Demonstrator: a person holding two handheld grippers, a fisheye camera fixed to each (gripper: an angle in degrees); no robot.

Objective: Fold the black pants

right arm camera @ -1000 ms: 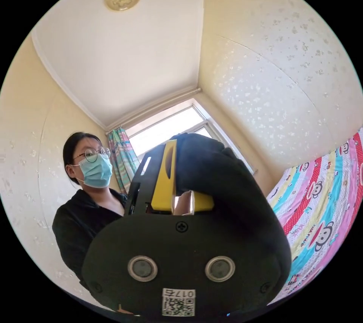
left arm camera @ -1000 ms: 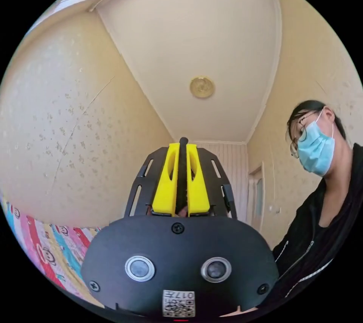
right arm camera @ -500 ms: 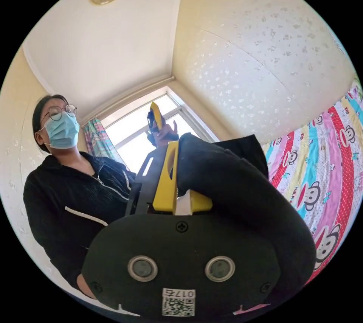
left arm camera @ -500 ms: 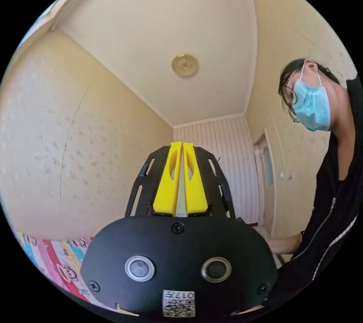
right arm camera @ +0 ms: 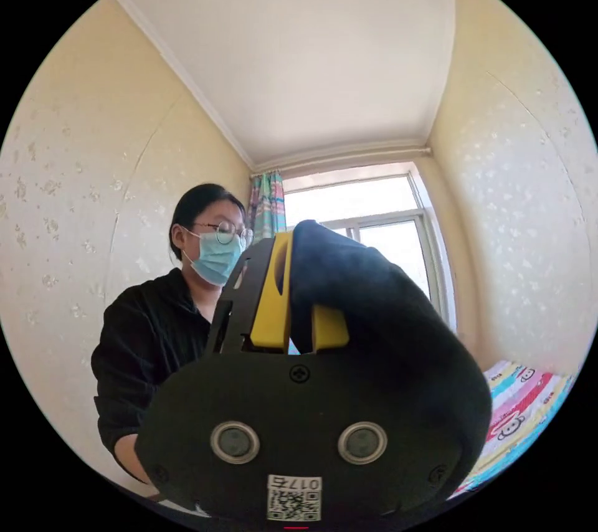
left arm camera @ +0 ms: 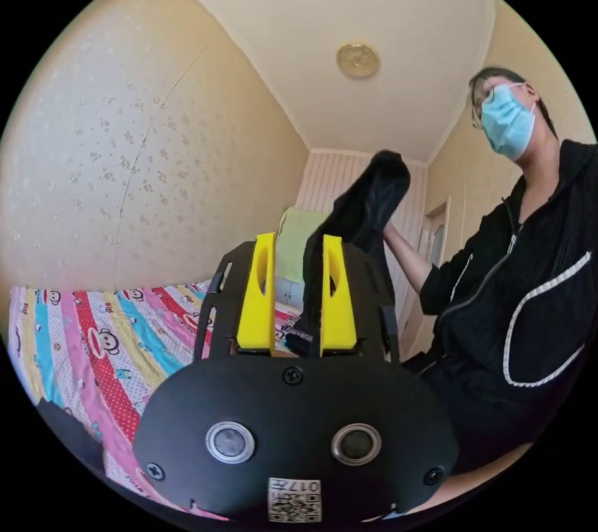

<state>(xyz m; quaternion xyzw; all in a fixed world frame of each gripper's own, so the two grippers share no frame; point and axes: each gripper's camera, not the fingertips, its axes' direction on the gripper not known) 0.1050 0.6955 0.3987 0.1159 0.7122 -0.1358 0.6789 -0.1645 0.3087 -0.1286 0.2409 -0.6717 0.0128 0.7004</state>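
1. The bed [left arm camera: 93,332], under a striped cartoon sheet, lies low in the left gripper view, below the person [left arm camera: 517,283] in a black jacket.
2. The black pants [right arm camera: 374,308] hang in the air, draped over the right gripper [right arm camera: 301,292], whose yellow jaws are clenched on the cloth.
3. The left gripper [left arm camera: 298,295] has its jaws released and apart; pants fabric [left arm camera: 367,208] rises behind them, bunched at the top.

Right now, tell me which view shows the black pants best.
The left gripper view: the black pants hang lifted in the air, their outline clear against the wall. In the right gripper view the pants drape over that gripper, so close that only a dark bulge shows.
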